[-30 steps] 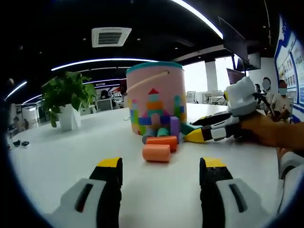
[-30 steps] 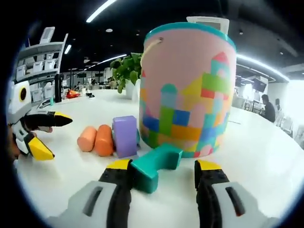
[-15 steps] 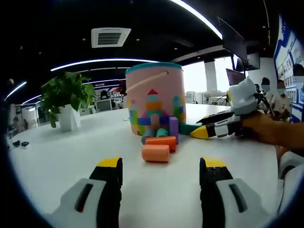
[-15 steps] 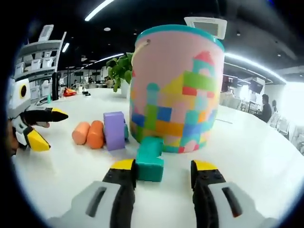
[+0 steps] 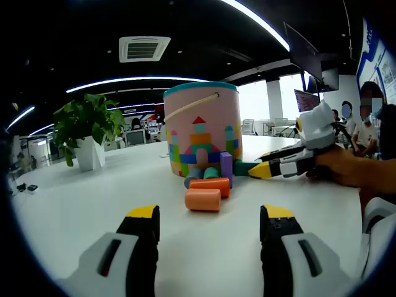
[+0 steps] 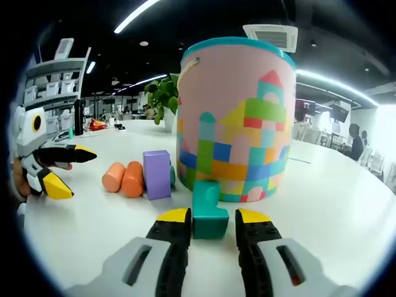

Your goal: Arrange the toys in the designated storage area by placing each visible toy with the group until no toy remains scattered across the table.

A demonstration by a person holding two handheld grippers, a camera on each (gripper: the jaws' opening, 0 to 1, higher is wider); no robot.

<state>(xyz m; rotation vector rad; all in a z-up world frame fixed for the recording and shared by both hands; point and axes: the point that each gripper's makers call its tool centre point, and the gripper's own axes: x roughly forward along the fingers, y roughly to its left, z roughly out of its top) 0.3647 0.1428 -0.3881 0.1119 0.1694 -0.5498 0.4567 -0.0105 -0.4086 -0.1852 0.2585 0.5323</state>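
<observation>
A pink toy bucket (image 5: 201, 133) (image 6: 238, 117) with a teal rim stands on the white table (image 5: 74, 210). At its foot lie two orange cylinders (image 5: 203, 199) (image 6: 124, 179), an upright purple block (image 5: 226, 166) (image 6: 156, 174) and small teal and grey cylinders (image 5: 201, 176). My right gripper (image 6: 213, 216) is shut on a teal block (image 6: 209, 207) that rests on the table just in front of the bucket; in the left gripper view that right gripper (image 5: 263, 166) comes in from the right. My left gripper (image 5: 210, 213) (image 6: 71, 172) is open and holds nothing, a little short of the orange cylinders.
A potted plant (image 5: 90, 133) (image 6: 164, 93) stands on the table behind the bucket. People (image 5: 368, 124) are at the far right of the left gripper view. Shelving (image 6: 49, 80) stands past the table edge. Bare tabletop (image 6: 346, 204) lies right of the bucket.
The right gripper's jaws have drawn in onto the teal block, which has turned to sit straight between them, closer to the bucket. The left gripper has stayed still.
</observation>
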